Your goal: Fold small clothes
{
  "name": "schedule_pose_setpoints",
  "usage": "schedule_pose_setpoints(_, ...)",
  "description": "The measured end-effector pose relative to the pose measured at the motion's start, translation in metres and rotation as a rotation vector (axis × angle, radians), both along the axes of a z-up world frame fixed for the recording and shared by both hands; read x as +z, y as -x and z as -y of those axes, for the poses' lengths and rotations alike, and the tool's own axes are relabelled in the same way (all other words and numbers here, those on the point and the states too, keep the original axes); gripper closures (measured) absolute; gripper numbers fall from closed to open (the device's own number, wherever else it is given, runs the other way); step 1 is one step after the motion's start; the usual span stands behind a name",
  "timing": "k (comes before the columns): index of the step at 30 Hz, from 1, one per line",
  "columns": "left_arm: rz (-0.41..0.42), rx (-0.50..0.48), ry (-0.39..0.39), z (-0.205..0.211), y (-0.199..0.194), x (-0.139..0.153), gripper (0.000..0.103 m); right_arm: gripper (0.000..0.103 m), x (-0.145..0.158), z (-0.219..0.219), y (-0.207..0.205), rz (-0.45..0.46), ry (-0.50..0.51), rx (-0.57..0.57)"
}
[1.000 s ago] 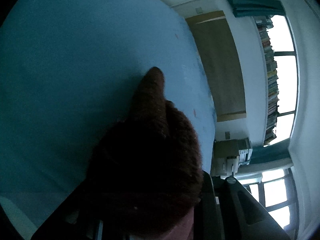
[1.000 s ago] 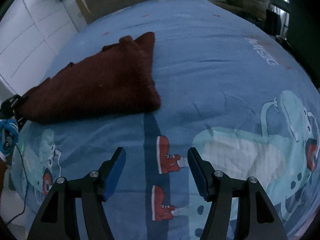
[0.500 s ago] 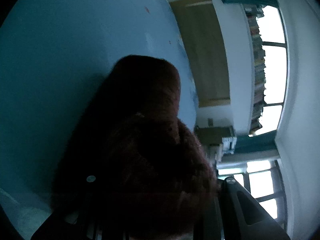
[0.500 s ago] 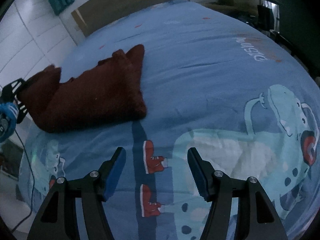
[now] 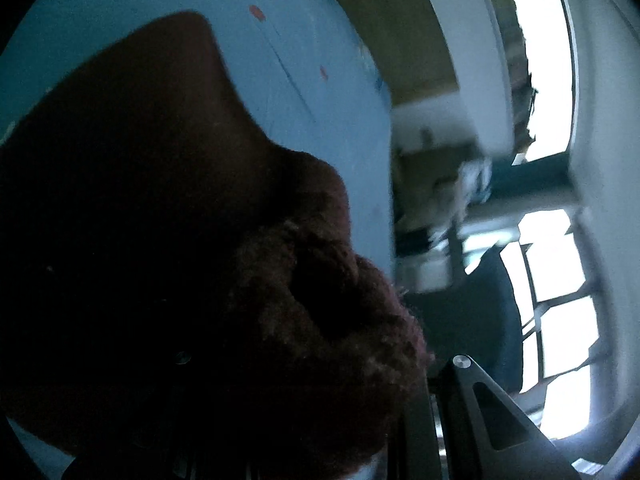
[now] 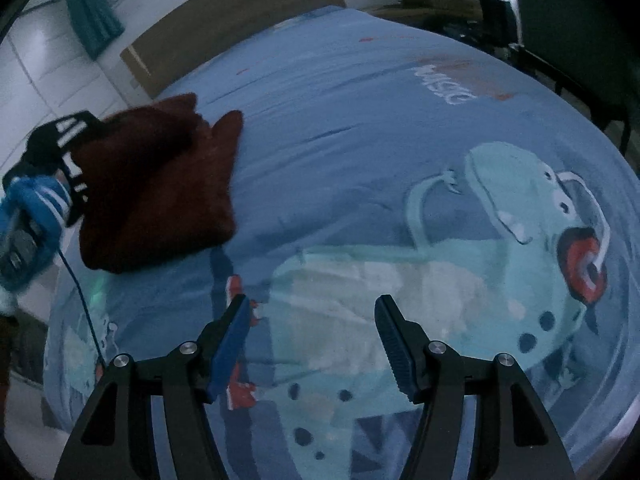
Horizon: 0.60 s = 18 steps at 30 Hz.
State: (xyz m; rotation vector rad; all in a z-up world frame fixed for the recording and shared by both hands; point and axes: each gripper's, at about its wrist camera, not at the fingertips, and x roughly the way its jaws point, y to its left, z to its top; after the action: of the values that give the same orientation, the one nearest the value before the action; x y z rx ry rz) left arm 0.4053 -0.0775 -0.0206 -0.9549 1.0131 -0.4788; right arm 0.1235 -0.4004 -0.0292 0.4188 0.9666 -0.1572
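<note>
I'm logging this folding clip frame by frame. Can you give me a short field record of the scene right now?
surface: bed with blue cartoon-print cover
garment: dark red fuzzy garment, partly folded, near the cover's left side
left hand-held gripper: shut on the garment's edge, lifting it
right hand-held gripper: open, holding nothing, over the dinosaur print
background: wooden headboard, teal curtain
</note>
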Motion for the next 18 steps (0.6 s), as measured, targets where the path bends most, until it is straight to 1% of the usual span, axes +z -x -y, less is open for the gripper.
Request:
schedule_pose_setpoints(2,0.035,-0.047,-0.097,0.014,0.006,0.004,0.086,0.037,-0.001,0.006,0.005,0.000,-0.008,-0.013)
schedule_pose_setpoints(7,0.119,-0.126,-0.287,0.050,0.024,0.020,0.086,0.037,-0.006,0.018,0.012,0.001,-0.036,-0.032)
schedule_pose_setpoints(8,0.129,-0.142,-0.309,0.060,0.032,0.019,0.086,0.037,-0.006,0.019,0.013,0.003,-0.042,-0.034)
schedule_pose_setpoints(11,0.152,-0.204,-0.413,0.085,0.051,0.011,0.086,0.037,-0.007,0.020,0.013,0.008,-0.049,-0.034)
schedule_pose_setpoints(13,0.165,-0.233,-0.490,0.100,0.065,0.000,0.085,0.037,-0.008,0.019,0.013,0.008,-0.050,-0.029)
schedule_pose_setpoints(14,0.169,-0.240,-0.510,0.102,0.075,-0.007,0.083,0.037,-0.007,0.019,0.013,0.008,-0.050,-0.028)
schedule_pose_setpoints(15,0.171,-0.247,-0.519,0.105,0.081,-0.011,0.081,0.037,-0.007,0.019,0.013,0.007,-0.050,-0.027)
schedule_pose_setpoints(16,0.175,-0.252,-0.513,0.105,0.085,-0.012,0.075,0.037,-0.007,0.018,0.013,0.007,-0.049,-0.027)
schedule_pose_setpoints(18,0.183,-0.278,-0.475,0.105,0.092,-0.011,0.051,0.037,-0.007,0.018,0.013,0.004,-0.048,-0.029)
